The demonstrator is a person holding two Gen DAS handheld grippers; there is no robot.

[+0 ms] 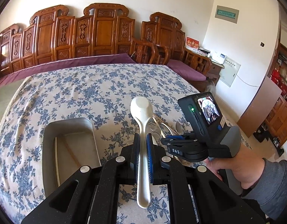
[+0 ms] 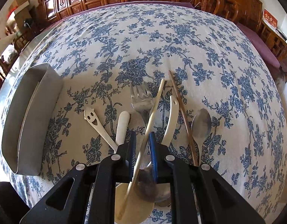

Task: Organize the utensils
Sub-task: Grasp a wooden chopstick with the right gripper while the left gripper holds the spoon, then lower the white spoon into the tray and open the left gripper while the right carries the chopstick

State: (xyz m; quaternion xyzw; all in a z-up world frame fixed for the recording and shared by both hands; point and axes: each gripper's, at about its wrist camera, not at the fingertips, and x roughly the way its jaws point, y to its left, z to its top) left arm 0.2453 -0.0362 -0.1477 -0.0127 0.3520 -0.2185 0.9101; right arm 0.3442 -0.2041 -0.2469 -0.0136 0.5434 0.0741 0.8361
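on your far left sits the metal tray [image 1: 50,143], resting on the blue floral tablecloth [image 1: 78,93]; a pale chopstick [image 1: 57,160] lies along its floor, close to the left wall. in the right wrist view the same tray [image 2: 27,123] stands at the left edge of the cloth [image 2: 180,43], well apart from the loose pile.

your left gripper [image 1: 142,160] has its pads clamped on the handle of a white ladle-style spoon [image 1: 142,130], bowl pointing away from you and lifted above the cloth, just right of the tray. the handle end sticks out toward the camera past the pads.

right of that, your right gripper [image 1: 173,147] shows in the left wrist view, held in your right hand [image 1: 242,169], lowered over the heap of utensils.

from its own camera, the right gripper [image 2: 142,149] has its fingers close around a cream chopstick [image 2: 149,123] that runs slantwise between them; you cannot tell whether the pads actually pinch it. around it, left to right, lie a smiley-face handle [image 2: 95,122], a white rounded handle [image 2: 122,127], a steel fork [image 2: 141,100], a cream curved handle [image 2: 171,119], a brownish chopstick [image 2: 180,110] and a steel spoon [image 2: 200,125]. the chopstick crosses over the fork. more spoon bowls lie beneath the gripper, partly hidden.
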